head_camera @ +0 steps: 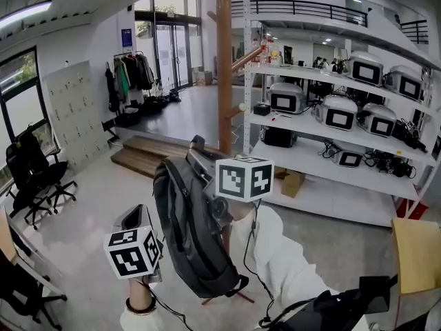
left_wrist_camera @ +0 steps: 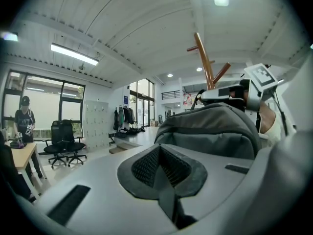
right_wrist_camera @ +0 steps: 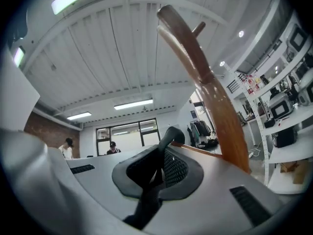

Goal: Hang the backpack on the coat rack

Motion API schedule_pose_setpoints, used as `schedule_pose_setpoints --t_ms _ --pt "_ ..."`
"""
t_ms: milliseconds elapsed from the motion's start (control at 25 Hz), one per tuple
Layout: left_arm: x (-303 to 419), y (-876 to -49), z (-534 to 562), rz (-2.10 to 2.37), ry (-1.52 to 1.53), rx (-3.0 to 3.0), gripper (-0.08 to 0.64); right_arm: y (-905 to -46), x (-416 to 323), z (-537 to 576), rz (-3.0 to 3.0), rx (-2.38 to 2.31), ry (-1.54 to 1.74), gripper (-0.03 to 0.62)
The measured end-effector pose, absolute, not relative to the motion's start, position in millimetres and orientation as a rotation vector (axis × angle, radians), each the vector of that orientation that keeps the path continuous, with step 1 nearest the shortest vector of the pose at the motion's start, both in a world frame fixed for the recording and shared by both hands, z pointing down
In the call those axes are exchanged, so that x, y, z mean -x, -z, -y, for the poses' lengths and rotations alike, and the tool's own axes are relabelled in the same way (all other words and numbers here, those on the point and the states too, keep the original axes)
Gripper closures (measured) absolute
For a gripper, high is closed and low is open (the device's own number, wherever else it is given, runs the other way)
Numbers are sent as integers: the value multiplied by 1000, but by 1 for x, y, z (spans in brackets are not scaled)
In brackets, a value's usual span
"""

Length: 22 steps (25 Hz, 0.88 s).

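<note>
A dark grey backpack (head_camera: 193, 226) hangs in the air in front of the wooden coat rack (head_camera: 224, 67). My right gripper (head_camera: 198, 149) holds it from the top, shut on its black top strap (right_wrist_camera: 168, 138), which runs out between the pads. The rack's pole and pegs (right_wrist_camera: 215, 97) rise just beyond those jaws. My left gripper (head_camera: 131, 217) is lower and to the left of the backpack, pointing up, shut with nothing between its pads (left_wrist_camera: 168, 168). From it I see the backpack's grey bulk (left_wrist_camera: 210, 131) close ahead, with the right gripper (left_wrist_camera: 230, 92) above it and the rack (left_wrist_camera: 205, 65) behind.
White shelving (head_camera: 331, 136) with several grey machines stands right of the rack. Black office chairs (head_camera: 34, 178) are at the left, wooden steps (head_camera: 141, 154) and a clothes rail (head_camera: 131, 78) farther back. A black bag (head_camera: 344, 309) lies at lower right. A person (left_wrist_camera: 23, 121) stands by a desk.
</note>
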<state>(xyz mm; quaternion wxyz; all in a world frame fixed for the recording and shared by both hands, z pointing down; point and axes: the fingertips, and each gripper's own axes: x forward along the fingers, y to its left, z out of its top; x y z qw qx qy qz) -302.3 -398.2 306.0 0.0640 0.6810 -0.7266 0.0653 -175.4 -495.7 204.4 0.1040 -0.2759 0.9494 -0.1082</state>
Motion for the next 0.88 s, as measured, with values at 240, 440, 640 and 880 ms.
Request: schedule_pose_setpoints --t_ms 240,440,640,880 --pt "295 -313 401 2177 -200 -2060 557 -223 158 508 -2735 836 401 569" --pt "290 -320 400 2163 -211 -2060 557 -240 157 506 -2731 811 449 569" --pt "286 -325 402 2158 -211 -2052 557 -244 152 508 -2728 809 447 569" --pt "280 -339 401 2134 -217 -2039 557 -252 142 518 -2724 829 463 569"
